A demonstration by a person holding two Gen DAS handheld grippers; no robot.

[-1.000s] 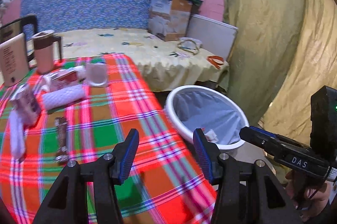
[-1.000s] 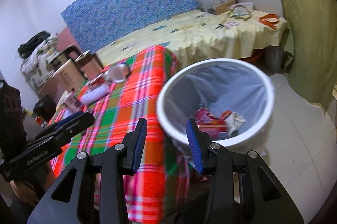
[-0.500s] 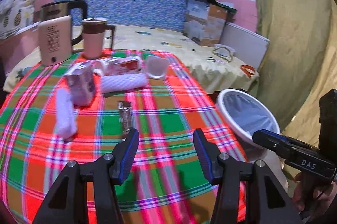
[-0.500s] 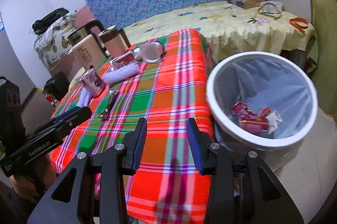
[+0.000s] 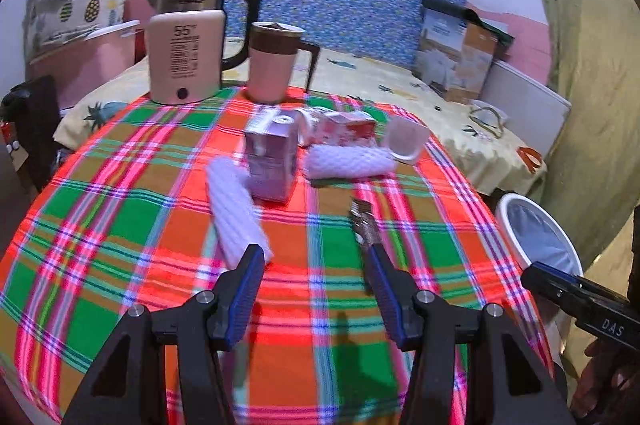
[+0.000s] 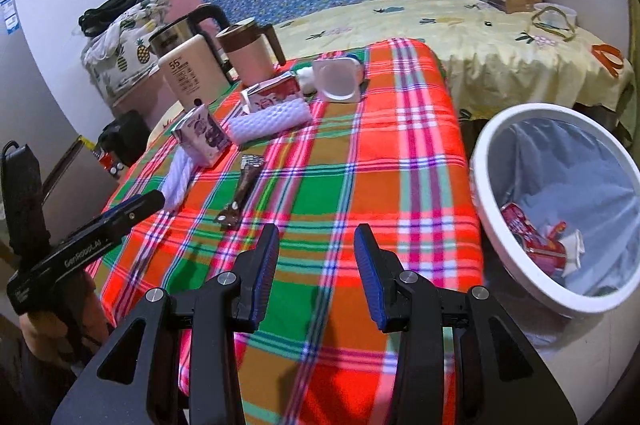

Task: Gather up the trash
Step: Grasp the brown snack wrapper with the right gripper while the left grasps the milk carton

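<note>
Trash lies scattered on the plaid tablecloth (image 5: 120,225): a dark snack wrapper (image 5: 362,223) near the middle, a purple drink carton (image 5: 272,161) standing left of it, a white foam sleeve (image 5: 236,209) lying at the carton's near left, a second foam sleeve (image 5: 348,161) beyond the wrapper, a red-and-white carton (image 5: 348,127) on its side behind that sleeve, and a clear plastic cup (image 5: 404,143) tipped over at the far right. The left gripper (image 5: 316,289) hangs above the near part of the cloth, its jaws spread and empty, the right blue pad just above the wrapper's near end. The right gripper (image 6: 316,265) also hangs over the cloth, spread wide, holding nothing. A white trash bin (image 6: 496,249) with a blue liner stands off the table's right edge, with red packaging (image 6: 528,237) at the bottom. An electric kettle (image 5: 188,53) and a pink mug (image 5: 274,65) stand at the far edge.
</note>
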